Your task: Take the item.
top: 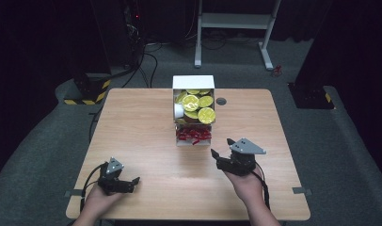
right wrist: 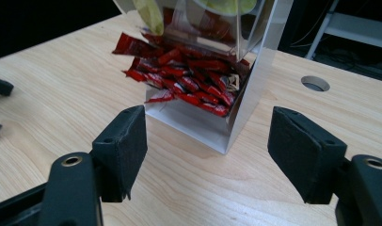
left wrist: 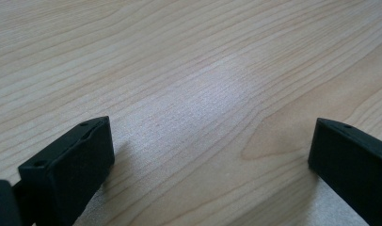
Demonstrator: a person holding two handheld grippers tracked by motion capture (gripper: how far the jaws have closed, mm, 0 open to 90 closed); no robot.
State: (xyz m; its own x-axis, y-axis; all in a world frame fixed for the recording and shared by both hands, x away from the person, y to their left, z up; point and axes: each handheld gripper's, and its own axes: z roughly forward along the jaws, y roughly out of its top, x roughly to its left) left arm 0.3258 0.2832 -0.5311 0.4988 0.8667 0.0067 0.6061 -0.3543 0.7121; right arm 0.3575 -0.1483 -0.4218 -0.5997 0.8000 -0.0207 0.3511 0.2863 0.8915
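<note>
A clear organiser box (top: 194, 110) stands at the table's far middle, its upper part packed with yellow-lidded cups (top: 199, 108) and its lower front tray holding several red packets (top: 194, 136). In the right gripper view the red packets (right wrist: 189, 80) spill toward the tray's front lip (right wrist: 194, 127). My right gripper (top: 222, 147) is open, a short way in front of the tray and pointing at it; its jaws (right wrist: 208, 150) hold nothing. My left gripper (top: 135, 184) rests open near the front left, low over the bare wooden table (left wrist: 203, 94), with its jaws far apart.
A round cable hole (top: 221, 101) lies in the tabletop just right of the box. A white metal frame (top: 236, 28) and cables stand on the dark floor behind the table. Bare wood lies between the two grippers.
</note>
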